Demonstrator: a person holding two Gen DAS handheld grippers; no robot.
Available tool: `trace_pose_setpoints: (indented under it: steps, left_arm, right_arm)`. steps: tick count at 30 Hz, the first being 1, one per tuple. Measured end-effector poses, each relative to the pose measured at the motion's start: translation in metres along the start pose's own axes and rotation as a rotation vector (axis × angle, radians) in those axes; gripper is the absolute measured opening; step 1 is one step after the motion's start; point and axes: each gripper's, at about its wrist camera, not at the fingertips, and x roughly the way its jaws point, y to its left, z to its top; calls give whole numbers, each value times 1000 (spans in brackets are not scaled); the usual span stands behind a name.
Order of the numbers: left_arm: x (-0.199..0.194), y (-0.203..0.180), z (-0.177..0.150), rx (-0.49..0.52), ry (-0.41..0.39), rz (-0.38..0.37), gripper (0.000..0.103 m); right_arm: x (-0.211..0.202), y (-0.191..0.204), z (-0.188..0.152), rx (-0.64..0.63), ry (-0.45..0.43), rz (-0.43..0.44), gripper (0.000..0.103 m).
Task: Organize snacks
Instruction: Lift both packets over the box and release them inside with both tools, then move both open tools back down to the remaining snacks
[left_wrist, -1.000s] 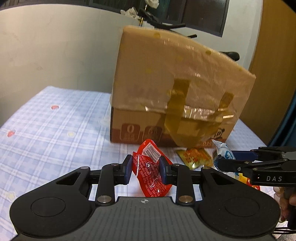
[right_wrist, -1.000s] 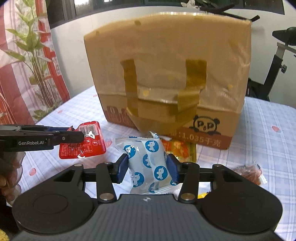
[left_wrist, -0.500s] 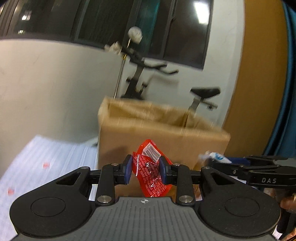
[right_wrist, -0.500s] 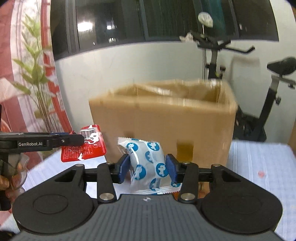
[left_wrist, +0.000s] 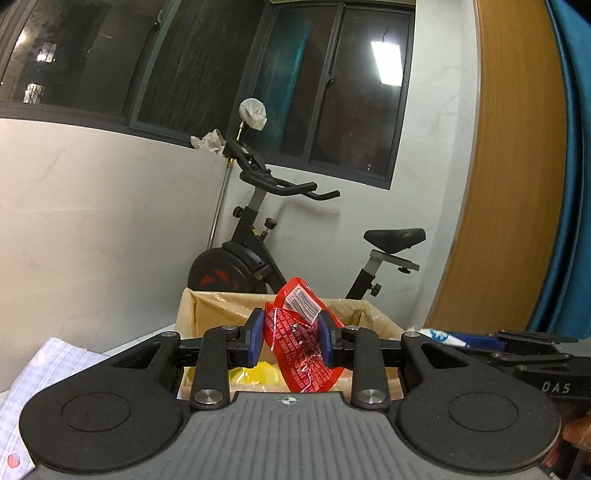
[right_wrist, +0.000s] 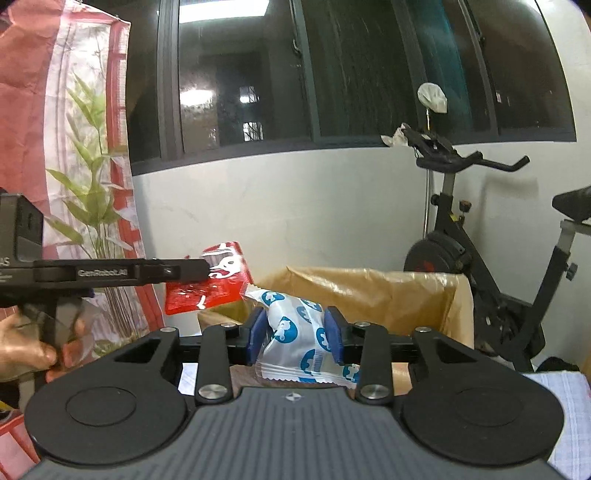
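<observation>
Above the open cardboard box (left_wrist: 207, 314), a red snack packet (left_wrist: 299, 343) is being gripped between the closed jaws of the left gripper (left_wrist: 291, 341), its long axis tilting upward, barcode end topmost. A white-and-blue packet (right_wrist: 299, 339) is being clamped likewise by the right gripper (right_wrist: 293, 338). Neither is being released yet; yellow packets (left_wrist: 255, 373) are lying inside.

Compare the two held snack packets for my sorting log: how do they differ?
The red packet is glossy and crinkled with a barcode label; the white packet is printed with blue round cartoon badges. The red one sits in the left claw, the white one in the right claw. The white packet looks puffier, the red flatter. Both are pinched between blue pads above the open cardboard box.
</observation>
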Motion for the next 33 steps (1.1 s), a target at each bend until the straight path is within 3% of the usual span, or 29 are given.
trace_pose_setpoints:
  steps: [7,12,18,23,33]
  left_arm:
    - [40,15,5,-42,66,1,32]
    - [87,14,15,2,129,31,33]
    - [123,18,16,33,206,65,51]
    - [118,27,16,7,210,62,56]
    - [73,20,10,23,210,17,56]
  right_arm:
    - [34,-19,24,6,-1,-28,37]
    - [90,-45,37,15,91,-95,37]
    - [131,-73,37,134,167,-179,40]
    - [132,-84,38,156,184,-193,44]
    - [87,-75,28,128,151,-136,45]
